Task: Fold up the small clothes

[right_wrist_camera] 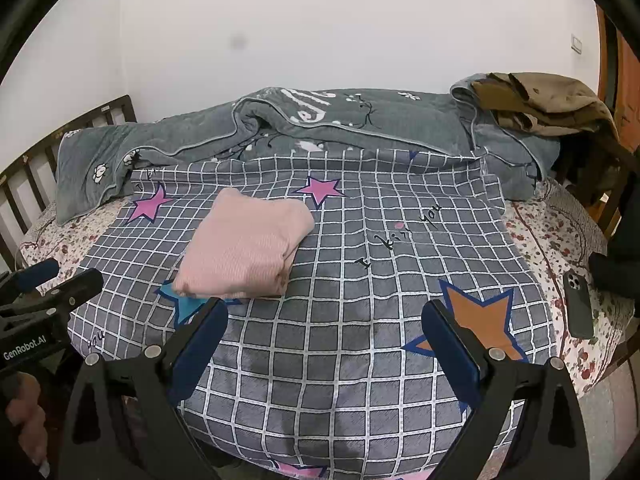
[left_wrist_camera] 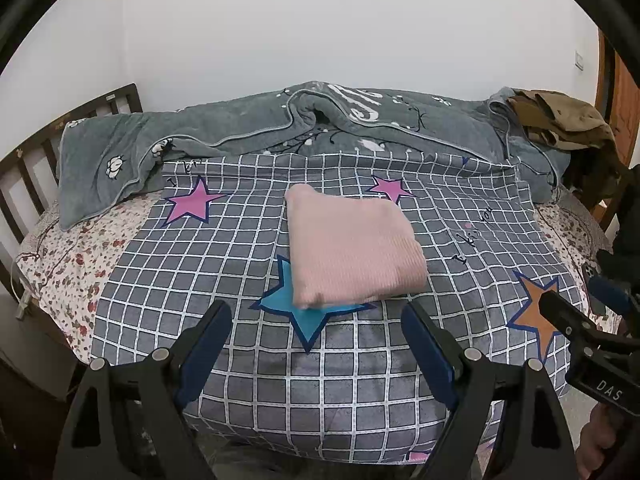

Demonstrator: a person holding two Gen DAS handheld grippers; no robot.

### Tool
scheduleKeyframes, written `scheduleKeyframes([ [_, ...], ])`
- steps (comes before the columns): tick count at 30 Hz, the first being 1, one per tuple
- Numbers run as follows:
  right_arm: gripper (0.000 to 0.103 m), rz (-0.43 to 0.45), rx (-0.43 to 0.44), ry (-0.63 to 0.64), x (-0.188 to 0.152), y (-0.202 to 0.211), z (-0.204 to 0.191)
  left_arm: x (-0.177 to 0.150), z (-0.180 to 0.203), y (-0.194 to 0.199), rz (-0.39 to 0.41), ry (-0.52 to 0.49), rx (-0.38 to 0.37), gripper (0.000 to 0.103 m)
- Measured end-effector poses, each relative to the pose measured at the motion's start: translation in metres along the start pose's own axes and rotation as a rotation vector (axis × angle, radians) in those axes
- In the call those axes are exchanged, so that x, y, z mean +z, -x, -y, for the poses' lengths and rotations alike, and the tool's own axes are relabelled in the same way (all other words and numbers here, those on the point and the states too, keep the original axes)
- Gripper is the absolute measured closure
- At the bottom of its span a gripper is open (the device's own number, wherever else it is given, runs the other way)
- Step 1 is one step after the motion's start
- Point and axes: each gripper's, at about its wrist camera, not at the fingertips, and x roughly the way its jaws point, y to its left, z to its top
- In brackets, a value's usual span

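Folded pink garment (left_wrist_camera: pixel 354 246) lies mid-bed on the checked star sheet (left_wrist_camera: pixel 248 360), covering part of a blue star. Left tool (left_wrist_camera: pixel 316 316) and right tool (right_wrist_camera: pixel 326 314) both gape apart w/ nothing between, near of it. Phone (right_wrist_camera: pixel 578 304) at bed's right edge, partly cut off by something dark.

Folded pink garment (left_wrist_camera: pixel 354 246) on checked sheet (left_wrist_camera: pixel 224 264) (star-printed), left tongs (left_wrist_camera: pixel 316 320) agape

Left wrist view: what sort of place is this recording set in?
Most likely a home bedroom. A bed with a dark wooden slatted headboard, a rumpled grey quilt along the wall, and a phone lying on the floral sheet point to it.
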Motion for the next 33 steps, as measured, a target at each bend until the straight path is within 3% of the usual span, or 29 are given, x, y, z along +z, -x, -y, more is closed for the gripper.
scheduleKeyframes([
  [33,0.007,0.012,0.014,-0.007,-0.0009,0.0097,-0.0024,0.0,-0.0014,0.0062,0.002,-0.005,0.0,0.017],
])
